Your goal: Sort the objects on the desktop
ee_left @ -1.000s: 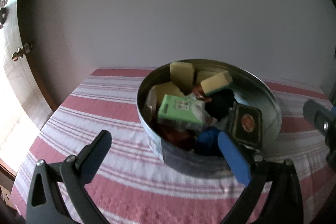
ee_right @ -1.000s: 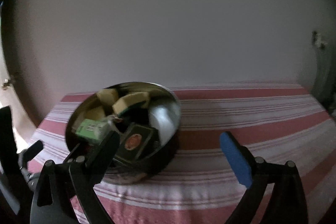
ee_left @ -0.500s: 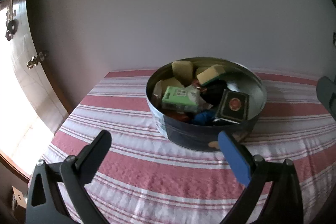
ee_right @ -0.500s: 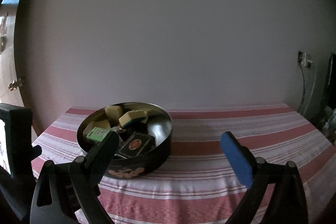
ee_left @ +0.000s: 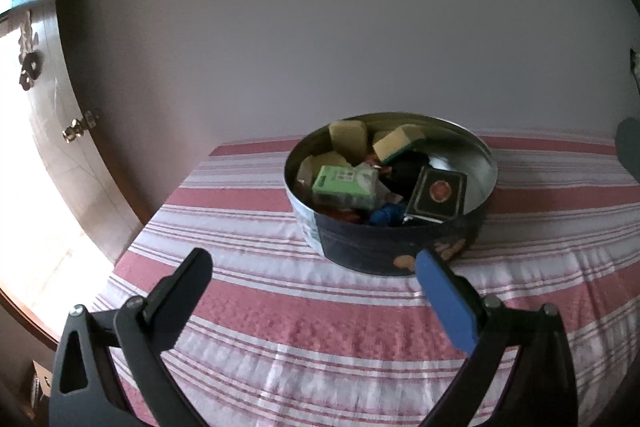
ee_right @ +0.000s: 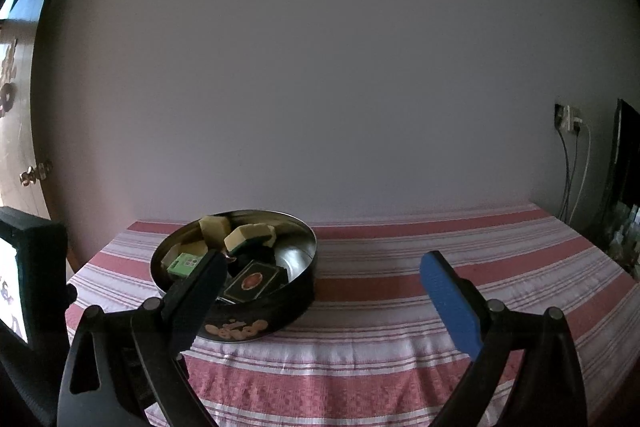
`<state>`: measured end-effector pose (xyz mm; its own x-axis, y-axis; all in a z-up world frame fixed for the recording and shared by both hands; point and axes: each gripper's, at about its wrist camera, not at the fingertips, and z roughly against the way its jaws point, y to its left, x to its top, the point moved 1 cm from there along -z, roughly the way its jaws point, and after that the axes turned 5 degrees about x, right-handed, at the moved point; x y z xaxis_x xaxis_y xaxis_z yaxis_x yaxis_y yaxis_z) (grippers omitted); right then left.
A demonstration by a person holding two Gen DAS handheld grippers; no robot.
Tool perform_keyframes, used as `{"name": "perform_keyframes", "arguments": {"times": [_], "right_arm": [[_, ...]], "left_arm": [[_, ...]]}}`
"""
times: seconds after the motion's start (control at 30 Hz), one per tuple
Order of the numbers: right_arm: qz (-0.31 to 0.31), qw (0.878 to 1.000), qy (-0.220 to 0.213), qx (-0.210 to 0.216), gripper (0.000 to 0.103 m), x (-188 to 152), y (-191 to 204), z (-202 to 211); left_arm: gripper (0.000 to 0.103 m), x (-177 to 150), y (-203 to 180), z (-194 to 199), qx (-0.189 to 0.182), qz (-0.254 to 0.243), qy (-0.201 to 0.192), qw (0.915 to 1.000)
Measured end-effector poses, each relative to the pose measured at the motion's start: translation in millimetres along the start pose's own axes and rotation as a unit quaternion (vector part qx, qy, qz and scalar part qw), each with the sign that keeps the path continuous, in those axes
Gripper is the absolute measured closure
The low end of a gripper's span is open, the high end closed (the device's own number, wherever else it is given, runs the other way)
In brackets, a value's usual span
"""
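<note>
A round dark metal tin (ee_left: 452, 141) (ee_right: 294, 303) stands on the red and white striped tablecloth (ee_left: 320, 327) (ee_right: 400, 307). Inside lie yellow sponges (ee_left: 398, 141) (ee_right: 250, 235), a green box (ee_left: 344, 185) (ee_right: 184, 263), a black card box with a red emblem (ee_left: 438, 193) (ee_right: 254, 281) and something blue (ee_left: 386, 215). My left gripper (ee_left: 312, 275) hangs open in front of the tin, nothing between its fingers. Open as well, my right gripper (ee_right: 324, 271) is held back from the tin, which sits to its left; its left finger (ee_right: 196, 291) hides part of the tin.
A plain wall rises behind the table. A wooden door with a brass knob (ee_left: 78, 129) (ee_right: 36, 173) stands at the left. At the far right, a wall socket with cables (ee_right: 570, 123) and dark clutter. The left gripper's body (ee_right: 32, 287) shows at the right wrist view's left edge.
Both grippers have drawn back and up from the tin, which looks smaller and farther now. Both stay open and hold nothing; the tin has not moved.
</note>
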<state>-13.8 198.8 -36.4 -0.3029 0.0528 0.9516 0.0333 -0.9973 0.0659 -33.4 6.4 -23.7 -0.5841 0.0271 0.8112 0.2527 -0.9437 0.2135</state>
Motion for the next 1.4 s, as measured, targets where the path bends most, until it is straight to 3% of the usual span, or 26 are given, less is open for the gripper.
{"name": "perform_keyframes", "arguments": {"times": [1.4], "right_arm": [[0.0,1.0,-0.006,0.004,0.004,0.9,-1.6,7.8]], "left_arm": [[0.0,6.2,1.5,4.2,-0.011,0.02,0.006,0.9997]]}}
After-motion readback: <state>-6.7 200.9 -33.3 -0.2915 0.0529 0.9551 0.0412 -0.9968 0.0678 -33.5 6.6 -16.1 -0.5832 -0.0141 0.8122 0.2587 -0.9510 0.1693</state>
